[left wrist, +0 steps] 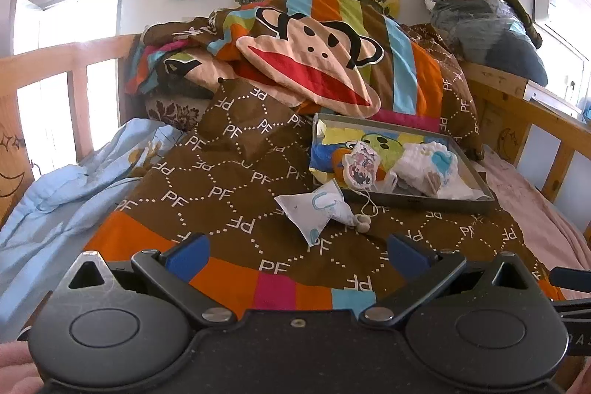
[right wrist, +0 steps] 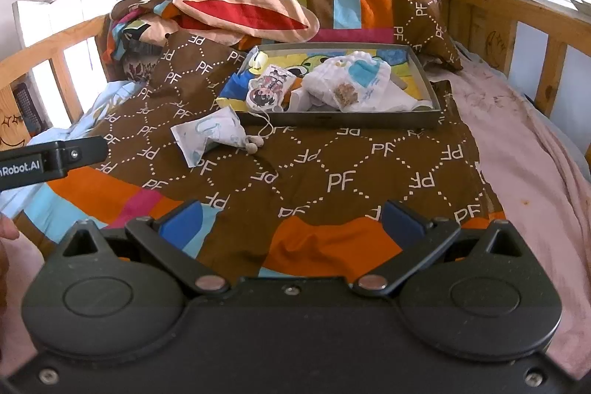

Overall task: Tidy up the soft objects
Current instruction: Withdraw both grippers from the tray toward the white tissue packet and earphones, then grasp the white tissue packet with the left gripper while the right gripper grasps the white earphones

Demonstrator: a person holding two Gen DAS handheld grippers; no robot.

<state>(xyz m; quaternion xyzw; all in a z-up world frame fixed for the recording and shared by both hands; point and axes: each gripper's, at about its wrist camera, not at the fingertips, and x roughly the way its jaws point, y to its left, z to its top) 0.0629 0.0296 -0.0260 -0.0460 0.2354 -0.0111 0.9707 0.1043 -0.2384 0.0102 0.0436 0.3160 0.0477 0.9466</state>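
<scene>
Everywhere the brown duvet (right wrist: pixel 332 165) repeats "PF"; the left gripper (left wrist: pixel 295 255) reads "Robot.AI" in the right view. Both it and the right gripper (right wrist: pixel 291 222) gape wide, holding nothing. A white drawstring pouch (right wrist: pixel 208 135) lies just outside the grey tray (right wrist: pixel 354 120), which holds other pouches, with open duvet before it.

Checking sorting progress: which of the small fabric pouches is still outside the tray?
The white pouch with pale blue print, lying on the brown quilt before the tray; the others sit inside it.
</scene>
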